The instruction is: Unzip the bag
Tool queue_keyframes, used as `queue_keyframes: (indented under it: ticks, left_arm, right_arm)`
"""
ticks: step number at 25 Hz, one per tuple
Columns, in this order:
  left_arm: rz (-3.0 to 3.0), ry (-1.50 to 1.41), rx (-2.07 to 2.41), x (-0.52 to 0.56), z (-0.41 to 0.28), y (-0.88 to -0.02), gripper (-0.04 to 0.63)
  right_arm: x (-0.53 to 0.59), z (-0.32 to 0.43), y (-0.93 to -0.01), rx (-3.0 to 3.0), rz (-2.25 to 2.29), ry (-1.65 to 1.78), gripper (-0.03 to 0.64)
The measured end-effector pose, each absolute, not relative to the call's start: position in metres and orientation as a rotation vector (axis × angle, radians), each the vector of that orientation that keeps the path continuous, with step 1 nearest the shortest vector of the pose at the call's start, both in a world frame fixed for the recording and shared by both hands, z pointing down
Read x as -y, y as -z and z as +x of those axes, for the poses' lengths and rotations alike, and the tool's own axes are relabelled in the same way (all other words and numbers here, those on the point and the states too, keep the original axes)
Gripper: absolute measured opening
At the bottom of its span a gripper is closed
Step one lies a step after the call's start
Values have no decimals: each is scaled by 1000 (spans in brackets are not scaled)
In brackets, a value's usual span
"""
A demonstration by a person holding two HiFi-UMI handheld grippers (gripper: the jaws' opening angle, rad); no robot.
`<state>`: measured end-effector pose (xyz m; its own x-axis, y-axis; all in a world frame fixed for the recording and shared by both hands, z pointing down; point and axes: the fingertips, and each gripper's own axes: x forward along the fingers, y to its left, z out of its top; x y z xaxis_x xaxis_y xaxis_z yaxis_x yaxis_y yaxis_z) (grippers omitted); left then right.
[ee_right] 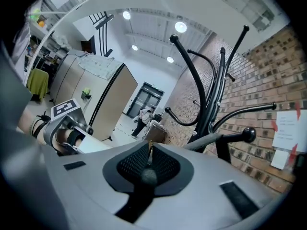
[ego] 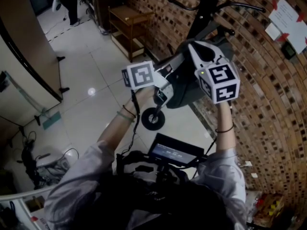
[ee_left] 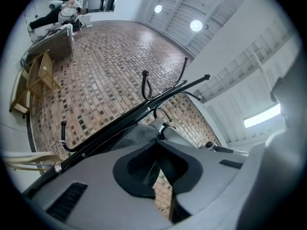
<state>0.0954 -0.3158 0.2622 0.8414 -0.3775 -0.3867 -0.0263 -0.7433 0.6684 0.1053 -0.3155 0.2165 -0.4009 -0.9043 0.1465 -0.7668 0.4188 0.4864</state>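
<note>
The wall (ego: 268,109) was rough, matt brick. The floor (ego: 91,61) had pale tiles, smooth and glossy. The small table (ego: 125,12) looked like plain wood. The coat stand (ee_right: 211,90) was black metal, smooth, with a slight shine. The bag (ego: 188,92) was dark grey cloth, matt. The left gripper (ee_left: 156,142) and the right gripper (ee_right: 149,150) had shells of matt grey plastic; their pads (ee_right: 127,166) were black and finely ribbed, like rubber. The zip pull (ee_right: 149,146) looked like yellowish metal. The notes (ego: 288,13) on the wall were white paper.
</note>
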Motion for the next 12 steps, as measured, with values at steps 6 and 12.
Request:
queue_keyframes:
  ticks: [6,12]
  left_arm:
    - [2355,671,323,315,95,-262,12]
    - [2380,650,347,314,96,-266,11]
  right_arm:
    - [316,107,-217,2367,1478,409,11]
    - [316,113,-214,2387,1494,398,10]
